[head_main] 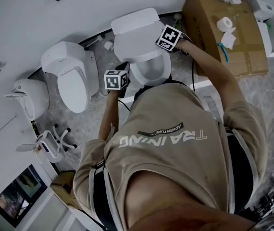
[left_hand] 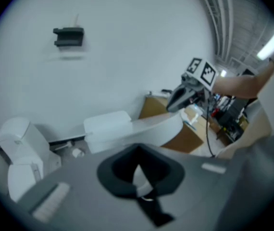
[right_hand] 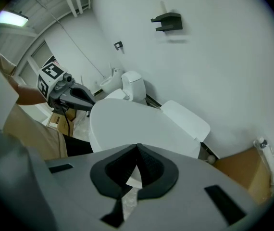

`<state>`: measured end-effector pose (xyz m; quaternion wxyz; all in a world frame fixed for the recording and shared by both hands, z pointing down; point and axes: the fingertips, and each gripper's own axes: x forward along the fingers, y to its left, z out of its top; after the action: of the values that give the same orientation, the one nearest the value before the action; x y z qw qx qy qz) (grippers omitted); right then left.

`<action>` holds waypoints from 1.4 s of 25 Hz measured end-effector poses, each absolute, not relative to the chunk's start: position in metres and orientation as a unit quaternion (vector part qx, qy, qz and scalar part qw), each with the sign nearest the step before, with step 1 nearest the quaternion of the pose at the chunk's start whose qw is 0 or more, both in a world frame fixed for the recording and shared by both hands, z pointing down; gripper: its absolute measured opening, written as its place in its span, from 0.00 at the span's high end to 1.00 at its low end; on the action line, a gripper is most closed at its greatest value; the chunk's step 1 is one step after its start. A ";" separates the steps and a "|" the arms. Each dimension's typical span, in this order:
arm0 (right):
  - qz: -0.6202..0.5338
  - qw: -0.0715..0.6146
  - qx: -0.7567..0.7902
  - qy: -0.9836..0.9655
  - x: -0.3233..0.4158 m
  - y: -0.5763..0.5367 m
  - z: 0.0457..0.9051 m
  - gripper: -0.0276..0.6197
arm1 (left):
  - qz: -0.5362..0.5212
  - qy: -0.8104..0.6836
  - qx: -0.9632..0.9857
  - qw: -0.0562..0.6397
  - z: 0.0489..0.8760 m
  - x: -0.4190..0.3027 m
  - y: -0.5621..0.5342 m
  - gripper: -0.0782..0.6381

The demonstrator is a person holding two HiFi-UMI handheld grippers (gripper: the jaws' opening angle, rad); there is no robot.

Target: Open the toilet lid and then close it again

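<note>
The toilet lid stands half raised, tilted between the open bowl and the tank at the wall. The right tongs are pressed together, tips at the lid's right edge. The left tongs, also pressed together and gripping nothing, hang just beside the bowl's left rim, lower than the lid. A second toilet stands further left.

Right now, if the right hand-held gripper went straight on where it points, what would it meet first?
Probably the white oval plastic toilet lid, just beyond the right hand-held gripper; depth is unclear, so they may already touch.
</note>
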<state>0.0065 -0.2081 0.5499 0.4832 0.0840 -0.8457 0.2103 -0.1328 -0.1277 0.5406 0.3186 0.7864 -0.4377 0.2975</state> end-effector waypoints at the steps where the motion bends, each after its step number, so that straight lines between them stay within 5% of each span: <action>1: 0.212 0.486 0.081 -0.844 0.009 -0.202 0.554 0.94 | 0.298 -0.439 0.785 0.318 0.541 -0.131 -0.125 0.89; 35: 0.313 0.512 0.139 -0.788 0.043 -0.063 0.685 0.94 | 0.386 -0.380 0.725 0.425 0.679 -0.102 -0.046 0.89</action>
<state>0.0433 -0.0625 0.6849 0.5115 0.1387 -0.7881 0.3130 -0.1015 -0.0465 0.6786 0.4246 0.7253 -0.3803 0.3859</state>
